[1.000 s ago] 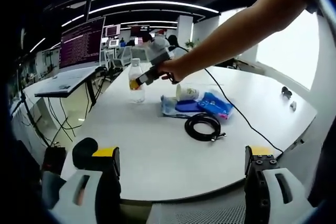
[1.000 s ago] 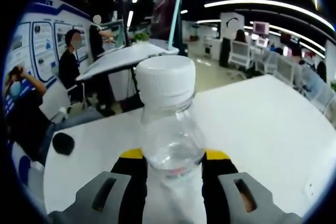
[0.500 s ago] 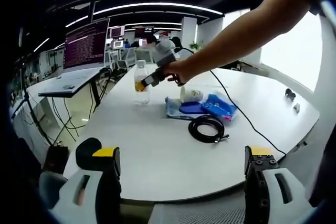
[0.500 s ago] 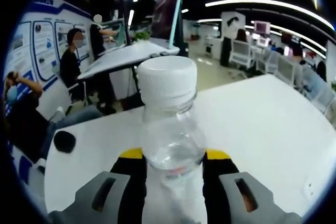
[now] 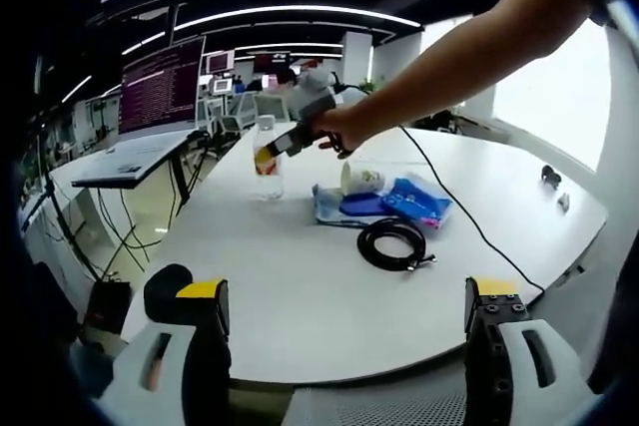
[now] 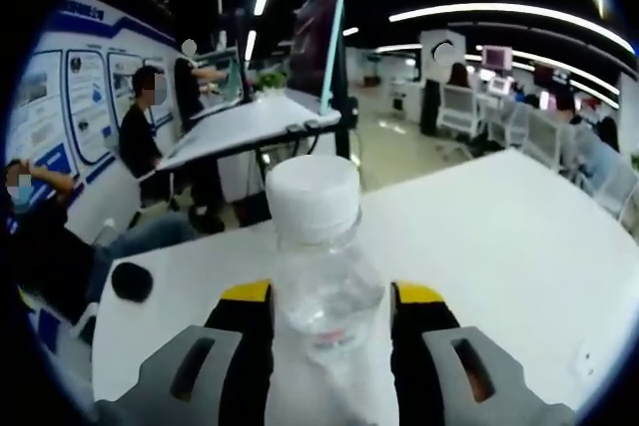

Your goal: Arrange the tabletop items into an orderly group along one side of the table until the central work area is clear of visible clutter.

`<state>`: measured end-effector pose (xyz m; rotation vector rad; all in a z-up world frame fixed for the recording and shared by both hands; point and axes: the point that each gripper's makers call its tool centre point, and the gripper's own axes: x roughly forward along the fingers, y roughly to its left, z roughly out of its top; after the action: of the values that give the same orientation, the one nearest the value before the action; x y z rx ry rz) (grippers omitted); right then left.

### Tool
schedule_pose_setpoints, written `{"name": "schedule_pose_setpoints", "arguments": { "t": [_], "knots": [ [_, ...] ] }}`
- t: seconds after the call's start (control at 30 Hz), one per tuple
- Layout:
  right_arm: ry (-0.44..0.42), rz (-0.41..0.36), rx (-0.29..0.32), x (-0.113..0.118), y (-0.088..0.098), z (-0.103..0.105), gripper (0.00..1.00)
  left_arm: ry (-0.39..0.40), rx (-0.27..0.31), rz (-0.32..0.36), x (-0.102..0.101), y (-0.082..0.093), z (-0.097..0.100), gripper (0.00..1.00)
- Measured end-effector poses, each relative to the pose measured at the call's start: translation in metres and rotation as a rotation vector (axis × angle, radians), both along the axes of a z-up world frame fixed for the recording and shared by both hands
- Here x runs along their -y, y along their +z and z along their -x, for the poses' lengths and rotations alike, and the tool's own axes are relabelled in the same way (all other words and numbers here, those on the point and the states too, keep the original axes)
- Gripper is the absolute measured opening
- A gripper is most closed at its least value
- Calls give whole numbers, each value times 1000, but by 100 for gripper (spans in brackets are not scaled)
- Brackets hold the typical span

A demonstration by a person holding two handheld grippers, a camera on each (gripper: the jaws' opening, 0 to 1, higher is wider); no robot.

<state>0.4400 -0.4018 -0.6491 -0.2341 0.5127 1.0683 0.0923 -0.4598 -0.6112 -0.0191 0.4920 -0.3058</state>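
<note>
Standing upright at centre frame of the right gripper view, a clear plastic bottle [image 6: 318, 256] with a ribbed white screw cap sits between the right gripper [image 6: 329, 311] and its yellow-tipped grey fingers [image 6: 245, 336]. The fingers flank the bottle's smooth, rounded shoulder; whether they press on it or stand just off it I cannot tell. A glossy white tabletop [image 6: 499, 236] runs behind the bottle, with a small black rounded object [image 6: 131, 281] near its edge at left.

In the left gripper view the same bottle [image 5: 265, 159] stands at upper centre-left, met by the right gripper [image 5: 292, 137] held in a person's hand [image 5: 344, 129]. The left gripper [image 5: 344, 346] hangs at the bottom of the frame, fingers [image 5: 205, 331] spread wide apart with nothing between them. On the matte white tabletop [image 5: 300, 286], right of the bottle, lie a crinkly blue packet [image 5: 414, 202], a pale rounded cup-like object [image 5: 359, 179] and a coiled black cable [image 5: 391, 243].
</note>
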Motion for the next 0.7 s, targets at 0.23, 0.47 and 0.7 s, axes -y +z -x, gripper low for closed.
{"name": "schedule_pose_setpoints", "arguments": {
  "t": [0.23,0.47,0.7],
  "knots": [
    [9,25,1,8,0,4,43,-9,3,-1,2,1,1,99],
    [8,33,-4,15,-1,4,43,-5,6,3,1,2,0,99],
    [-8,46,-10,30,2,3,44,-20,1,-2,4,0,1,99]
  ]
}}
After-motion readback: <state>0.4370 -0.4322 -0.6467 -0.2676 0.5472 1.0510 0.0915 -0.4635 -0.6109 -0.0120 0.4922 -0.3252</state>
